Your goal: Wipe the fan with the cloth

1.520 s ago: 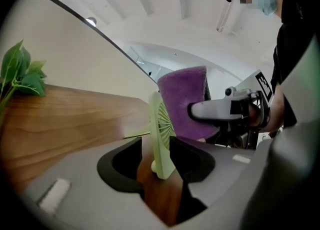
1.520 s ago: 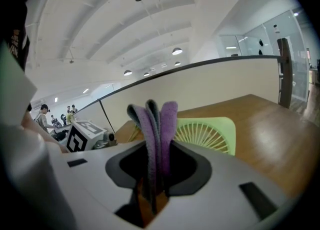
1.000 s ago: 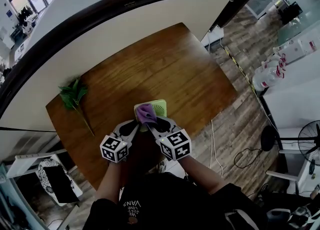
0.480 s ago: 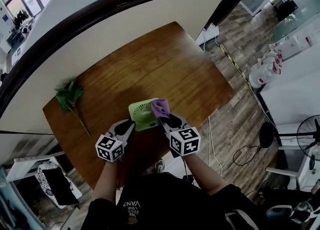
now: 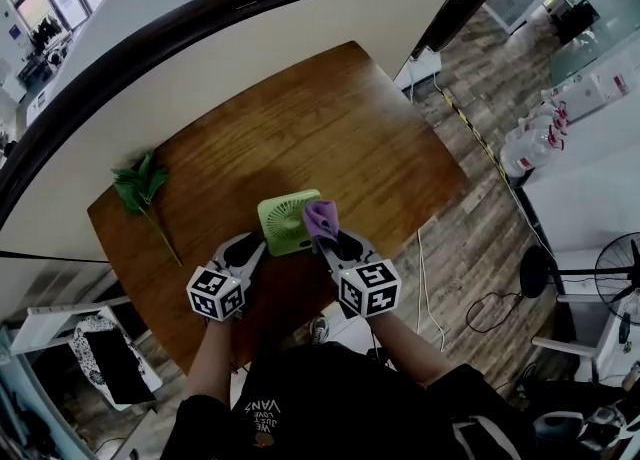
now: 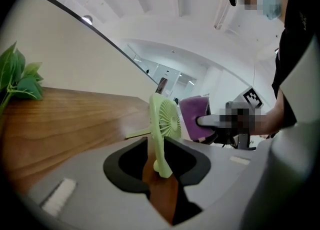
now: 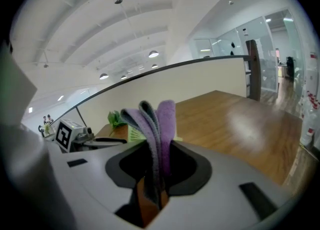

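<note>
On the desk (image 5: 350, 128), near its front edge, the fan (image 5: 288, 223) is standing upright. Only the left claw's (image 6: 159, 160) view is showing it between that claw's opening jaws. The right claw (image 7: 154, 176) is pinching the cloth (image 7: 161, 124) just beside the fan's right side.

Open-plan office, glass-walled rooms (image 7: 235, 39), curved white partition (image 5: 200, 78), wooden table (image 5: 340, 138), plank floor (image 5: 470, 238), ceiling lamps (image 7: 153, 54)
</note>
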A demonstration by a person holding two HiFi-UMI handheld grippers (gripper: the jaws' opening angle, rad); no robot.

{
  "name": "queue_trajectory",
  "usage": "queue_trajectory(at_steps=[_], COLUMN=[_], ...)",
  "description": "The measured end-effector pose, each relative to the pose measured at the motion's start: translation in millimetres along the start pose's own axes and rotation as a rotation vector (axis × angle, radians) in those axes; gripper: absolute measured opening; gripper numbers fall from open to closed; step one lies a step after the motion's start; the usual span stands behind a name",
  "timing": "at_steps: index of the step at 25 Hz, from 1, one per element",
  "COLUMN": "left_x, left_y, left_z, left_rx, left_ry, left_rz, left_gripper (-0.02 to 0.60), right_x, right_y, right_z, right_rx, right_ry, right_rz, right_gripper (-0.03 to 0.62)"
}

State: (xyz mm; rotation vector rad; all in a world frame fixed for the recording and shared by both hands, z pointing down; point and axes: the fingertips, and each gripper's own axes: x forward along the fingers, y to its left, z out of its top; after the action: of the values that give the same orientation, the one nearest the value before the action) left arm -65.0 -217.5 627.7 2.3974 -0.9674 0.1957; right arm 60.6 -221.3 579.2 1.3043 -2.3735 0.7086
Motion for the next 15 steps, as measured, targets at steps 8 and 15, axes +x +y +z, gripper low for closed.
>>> queue_trajectory(at_steps=[8,15], left_x=[-39.0,-61.1], left_y=[3.0,1.7], left_z=[-12.0,-14.3], left_rx=[-0.011,0.009], left_ry=[-0.014,-0.031], left_rz=[0.089,0.158], left_gripper=[0.087,0.076], right_x=[30.0,52.0], right_y=[80.7,81.4], right_z=[-31.6,-44.7], right_rx=[-0.115,-0.133], right_ry=[0.057,0.094], right_rz=[0.227,0.224], right_gripper=[0.110,0.110])
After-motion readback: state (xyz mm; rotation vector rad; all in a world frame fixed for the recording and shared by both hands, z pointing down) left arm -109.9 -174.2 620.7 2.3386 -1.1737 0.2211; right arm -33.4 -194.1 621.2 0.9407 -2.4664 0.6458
